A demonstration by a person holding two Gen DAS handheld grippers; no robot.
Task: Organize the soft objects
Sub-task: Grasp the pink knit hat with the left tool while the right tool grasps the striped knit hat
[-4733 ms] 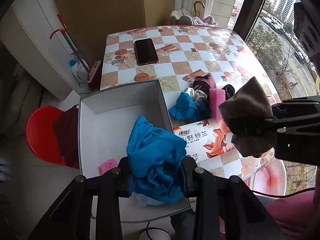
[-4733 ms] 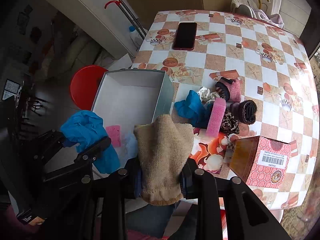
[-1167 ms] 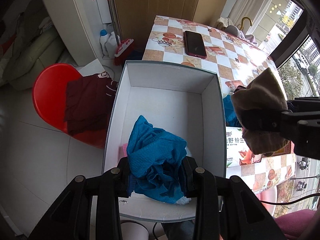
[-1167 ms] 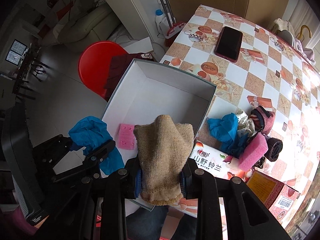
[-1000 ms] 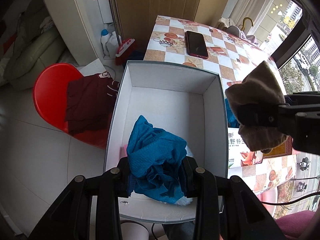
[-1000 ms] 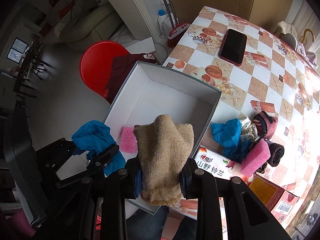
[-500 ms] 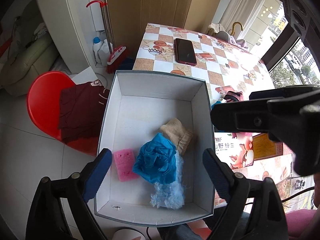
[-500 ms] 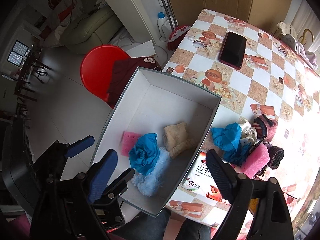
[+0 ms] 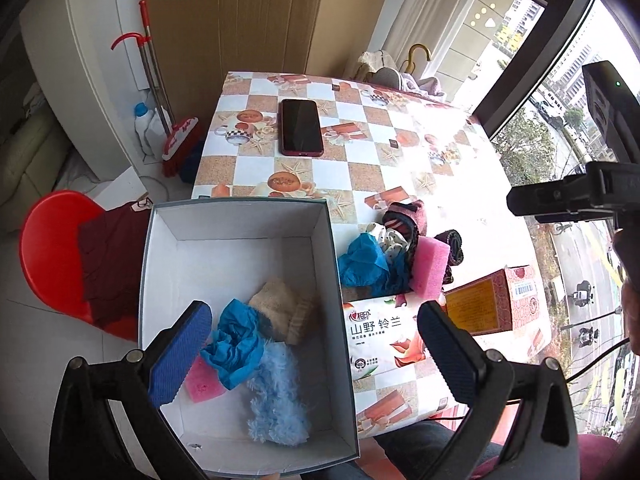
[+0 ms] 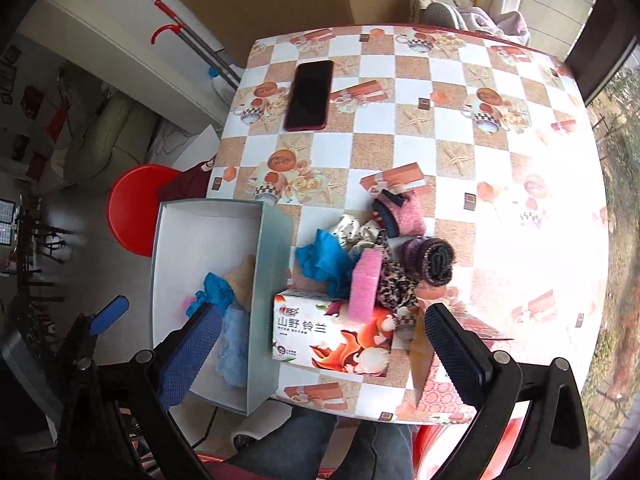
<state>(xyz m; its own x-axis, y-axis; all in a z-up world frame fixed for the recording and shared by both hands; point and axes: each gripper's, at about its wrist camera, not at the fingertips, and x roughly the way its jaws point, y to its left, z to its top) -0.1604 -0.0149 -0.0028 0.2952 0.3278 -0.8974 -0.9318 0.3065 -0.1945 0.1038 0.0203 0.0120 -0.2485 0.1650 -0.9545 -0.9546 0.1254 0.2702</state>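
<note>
A white open box [image 9: 168, 292] stands beside the table's near left corner. In it lie a blue cloth [image 9: 236, 344], a tan knitted piece [image 9: 282, 312], a fluffy light-blue item [image 9: 280, 404] and a pink sponge [image 9: 200, 384]. On the table a pile holds a blue cloth [image 9: 362, 264], a pink sponge [image 9: 430, 264], a pink sock [image 10: 404, 210] and dark rolled socks [image 10: 436, 260]. My left gripper [image 9: 316, 360] is open and empty above the box. My right gripper [image 10: 324, 358] is open and empty above the table's near edge.
A tissue pack [image 10: 332, 332] and a red carton [image 9: 492, 300] lie at the table's near edge. A dark phone [image 9: 301, 127] lies farther back. A red stool [image 9: 52, 256] with a dark cloth stands left of the box. A mop [image 9: 160, 100] leans on the wall.
Both grippers opened and dropped the blue cloth and the tan piece into the box. Both have since swung right, toward the table.
</note>
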